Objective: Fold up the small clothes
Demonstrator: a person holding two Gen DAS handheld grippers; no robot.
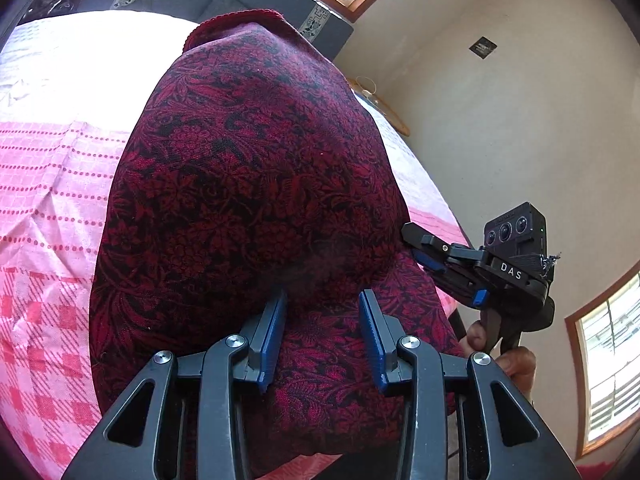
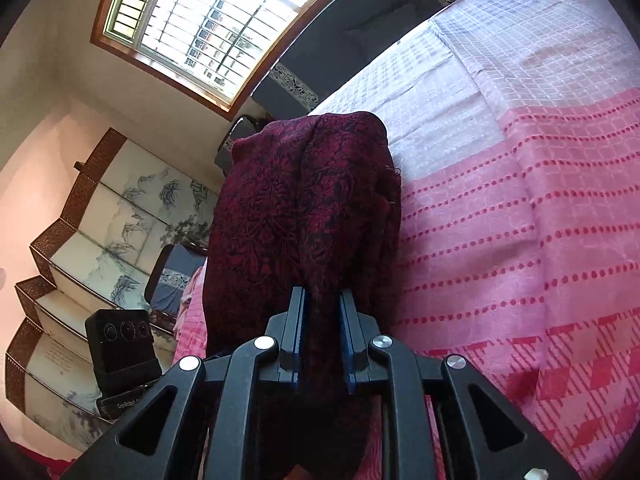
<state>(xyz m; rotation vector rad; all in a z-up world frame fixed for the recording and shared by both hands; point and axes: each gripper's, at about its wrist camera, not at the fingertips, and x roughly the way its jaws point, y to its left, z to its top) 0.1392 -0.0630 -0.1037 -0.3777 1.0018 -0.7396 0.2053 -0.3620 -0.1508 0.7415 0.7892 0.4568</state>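
Note:
A dark red garment [image 1: 248,184] with a black floral print hangs over the pink bed. My left gripper [image 1: 323,300] has its blue-padded jaws apart with the cloth lying between them, so it looks open on a wide bunch. My right gripper [image 2: 323,300] is shut on a gathered edge of the same garment [image 2: 304,200], which rises bunched and folded ahead of it. The right gripper also shows in the left wrist view [image 1: 430,256] at the cloth's right edge, held by a hand.
The bed sheet [image 2: 520,200] is pink and white with checks and dotted stripes. A dark headboard [image 2: 360,40] and barred window [image 2: 208,20] lie beyond. A painted folding screen [image 2: 100,232] stands left. The beige wall [image 1: 500,140] is on the bed's right.

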